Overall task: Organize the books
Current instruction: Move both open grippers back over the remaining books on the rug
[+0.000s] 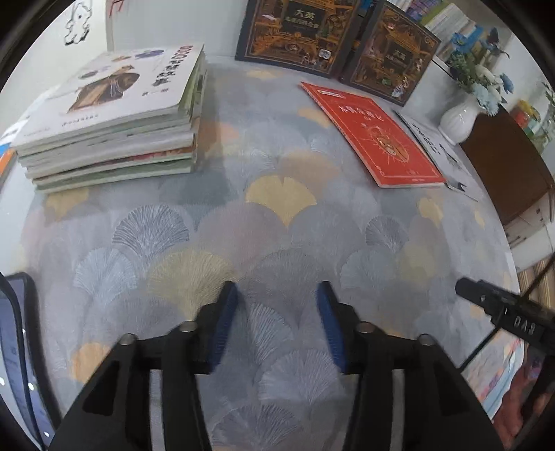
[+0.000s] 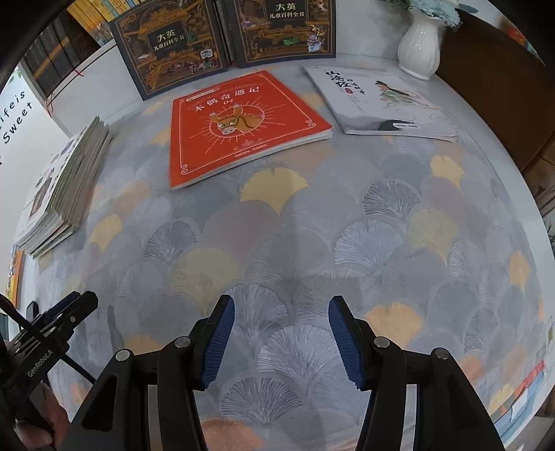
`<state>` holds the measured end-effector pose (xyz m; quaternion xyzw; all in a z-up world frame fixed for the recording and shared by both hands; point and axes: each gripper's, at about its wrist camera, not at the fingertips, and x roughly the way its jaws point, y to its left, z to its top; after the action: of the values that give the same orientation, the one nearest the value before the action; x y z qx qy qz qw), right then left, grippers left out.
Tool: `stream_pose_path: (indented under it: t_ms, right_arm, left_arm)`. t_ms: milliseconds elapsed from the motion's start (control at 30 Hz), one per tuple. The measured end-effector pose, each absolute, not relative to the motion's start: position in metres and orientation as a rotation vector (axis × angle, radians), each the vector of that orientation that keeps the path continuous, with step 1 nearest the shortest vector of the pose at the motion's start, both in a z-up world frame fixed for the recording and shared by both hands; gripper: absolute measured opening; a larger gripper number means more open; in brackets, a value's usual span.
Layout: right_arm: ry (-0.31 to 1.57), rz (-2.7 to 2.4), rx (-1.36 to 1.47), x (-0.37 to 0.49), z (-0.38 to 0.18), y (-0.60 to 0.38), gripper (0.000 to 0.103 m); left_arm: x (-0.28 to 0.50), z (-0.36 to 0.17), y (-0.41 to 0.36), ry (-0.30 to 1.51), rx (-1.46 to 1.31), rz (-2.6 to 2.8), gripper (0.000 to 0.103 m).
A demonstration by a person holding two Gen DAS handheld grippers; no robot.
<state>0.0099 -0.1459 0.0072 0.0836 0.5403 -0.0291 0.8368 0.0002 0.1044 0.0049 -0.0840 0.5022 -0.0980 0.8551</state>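
A stack of several thin books (image 1: 114, 118) (image 2: 66, 187) lies at the table's left. A red book (image 1: 374, 135) (image 2: 239, 125) lies flat in the middle back, and a white illustrated book (image 2: 381, 100) (image 1: 437, 145) lies flat to its right. Two dark ornate books (image 1: 295, 31) (image 2: 177, 45) stand upright at the back. My left gripper (image 1: 277, 295) hovers open over bare tablecloth with nothing between its blue pads. My right gripper (image 2: 281, 308) is also open and empty above the cloth, and its black body shows at the left wrist view's right edge.
A white vase (image 2: 419, 45) (image 1: 458, 121) with blue flowers stands at the back right beside a brown box (image 1: 506, 163). The table carries a fan-patterned cloth (image 2: 312, 222). A dark tablet-like device (image 1: 20, 347) lies at the near left edge. Shelves of books stand behind.
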Motion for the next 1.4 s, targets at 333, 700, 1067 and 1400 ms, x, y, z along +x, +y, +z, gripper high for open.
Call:
stream_pose_path:
  t_ms: [333, 700, 1067, 1400]
  right_arm:
    - [1.099, -0.093, 0.038, -0.003, -0.011, -0.14, 0.066]
    - [1.102, -0.111, 0.066, -0.003, -0.016, -0.155, 0.088]
    - [1.113, -0.099, 0.074, -0.008, -0.022, -0.161, 0.103]
    - [1.05, -0.013, 0.014, -0.017, -0.023, -0.163, 0.103]
  left_arm:
    - [-0.02, -0.012, 0.056, 0.933, 0.087, -0.145, 0.103]
    - [-0.033, -0.013, 0.059, 0.904, 0.069, -0.126, 0.103]
    - [-0.032, -0.014, 0.057, 0.903, 0.067, -0.128, 0.103]
    - [-0.031, -0.014, 0.058, 0.909, 0.069, -0.126, 0.103]
